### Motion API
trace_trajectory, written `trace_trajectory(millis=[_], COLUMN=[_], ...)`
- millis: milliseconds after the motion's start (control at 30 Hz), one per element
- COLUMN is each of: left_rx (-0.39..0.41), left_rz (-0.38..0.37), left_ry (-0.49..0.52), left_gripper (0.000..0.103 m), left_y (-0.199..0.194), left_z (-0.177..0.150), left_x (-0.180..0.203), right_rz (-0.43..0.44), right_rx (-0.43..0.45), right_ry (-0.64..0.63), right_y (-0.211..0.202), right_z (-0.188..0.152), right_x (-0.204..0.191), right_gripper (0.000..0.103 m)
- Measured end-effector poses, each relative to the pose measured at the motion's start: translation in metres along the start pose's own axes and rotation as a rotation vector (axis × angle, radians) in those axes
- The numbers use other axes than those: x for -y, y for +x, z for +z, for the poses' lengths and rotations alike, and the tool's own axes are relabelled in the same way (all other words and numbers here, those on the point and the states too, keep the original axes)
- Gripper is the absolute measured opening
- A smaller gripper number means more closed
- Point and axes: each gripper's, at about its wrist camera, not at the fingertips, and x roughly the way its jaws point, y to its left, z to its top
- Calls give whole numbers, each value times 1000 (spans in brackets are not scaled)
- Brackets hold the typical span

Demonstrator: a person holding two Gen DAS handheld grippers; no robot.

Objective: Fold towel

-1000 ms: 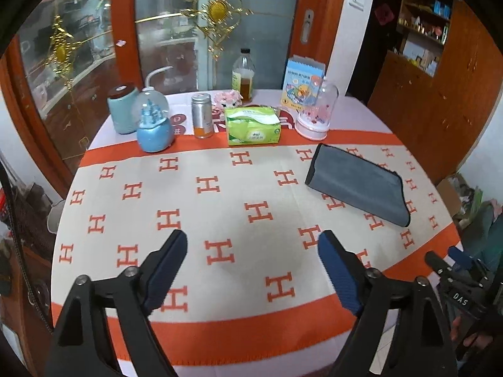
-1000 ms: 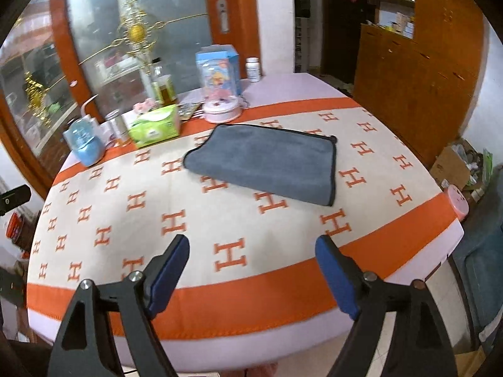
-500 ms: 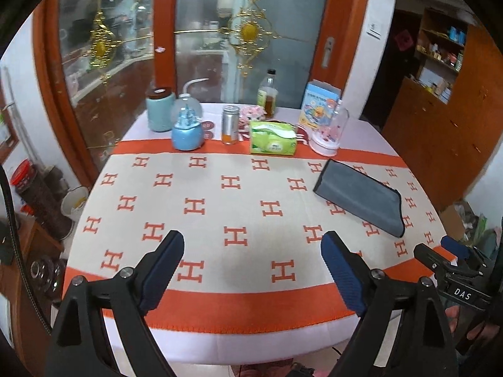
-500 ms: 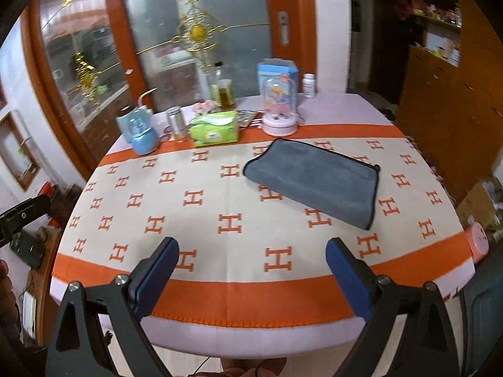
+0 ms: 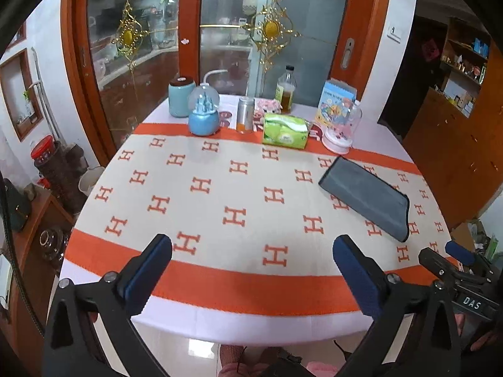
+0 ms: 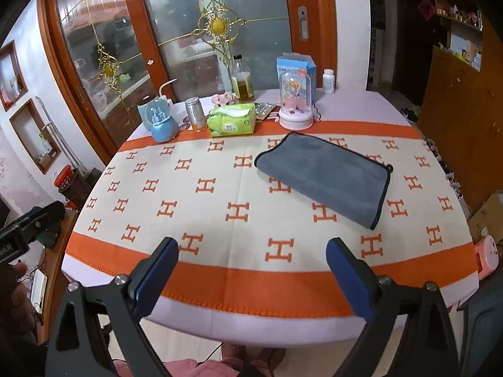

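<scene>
Item: grey rectangular microfibre towel with dark piped edging [image 6: 327, 177]; it lies flat on the round table under an orange-and-cream H-patterned cloth [image 6: 239, 213], right of centre, set at a slant, apparently already doubled over, with one long side looking like a fold; nothing touches it. Item: your left gripper [image 5: 251, 270], blue-padded fingers spread wide, holding nothing, hanging over the near orange border, well apart from the towel. Item: your right gripper [image 6: 251, 273], likewise splayed and empty, over the near edge, the towel ahead and slightly right of it; judged, both stand back because no corner is being gripped, so it is unclear whether another fold remains. Item: back row along the far rim, probably parked there to leave folding room; green tissue pack [image 6: 232, 120], blue snow globe [image 6: 161, 122], glass-domed pink ornament [image 6: 296, 100], oil bottle [image 6: 242, 80], metal can [image 6: 195, 113]; the dome stands near the towel's far corner, a snag risk if you lift that end.
</scene>
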Motion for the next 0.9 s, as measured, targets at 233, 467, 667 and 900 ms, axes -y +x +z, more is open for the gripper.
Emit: trace_trajectory(millis=[233, 467, 667, 900], left_rx=[-39, -65, -50, -7], left_rz=[38, 57, 79, 99], left_ry=[0, 52, 51, 61], left_gripper=[102, 102, 102, 102], left_y=[8, 10, 6, -2], left_z=[-15, -24, -19, -15], left_x=[21, 39, 37, 34], right_rz=[-10, 6, 24, 5], right_rx=[-50, -90, -44, 23], right_ry=[-14, -3, -34, -27], right_y=[-1, 0, -13, -23], right_z=[-14, -26, -23, -20], right_x=[6, 2, -15, -23], right_gripper=[98, 103, 103, 103])
